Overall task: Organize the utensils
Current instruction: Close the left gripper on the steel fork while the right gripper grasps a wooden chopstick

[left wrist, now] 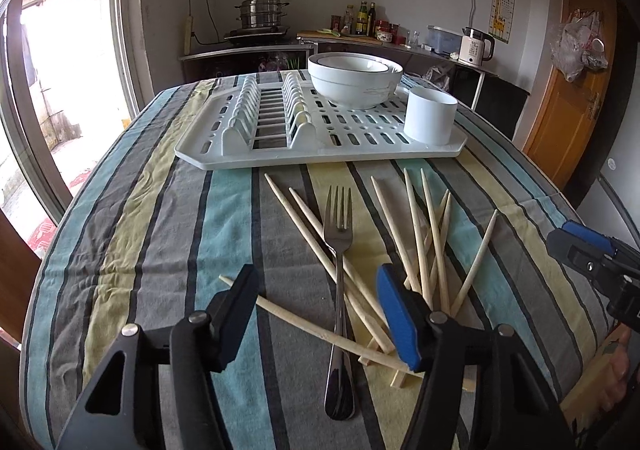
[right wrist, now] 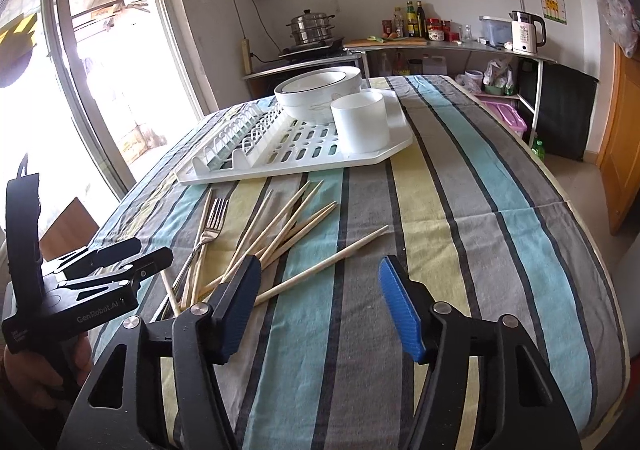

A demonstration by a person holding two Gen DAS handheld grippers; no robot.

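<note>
A steel fork (left wrist: 339,250) lies on the striped cloth, tines toward the white drying rack (left wrist: 280,159). Several wooden chopsticks (left wrist: 416,234) are scattered around and under it. My left gripper (left wrist: 316,298) hovers open over the fork handle and a bent chopstick (left wrist: 304,324), its pads touching neither. A white cylindrical cup (left wrist: 430,113) and stacked white bowls (left wrist: 354,83) stand on the rack. My right gripper (right wrist: 320,278) is open above bare cloth, right of the chopsticks (right wrist: 280,230) and fork (right wrist: 210,226). A lone chopstick (right wrist: 328,266) lies just beyond its left finger.
The left gripper (right wrist: 120,262) shows at the right wrist view's left edge, and the right gripper (left wrist: 580,246) at the left wrist view's right edge. Behind the table is a counter with a steamer pot (left wrist: 262,13) and a kettle (left wrist: 476,45). The table's edge (right wrist: 592,250) falls off at the right.
</note>
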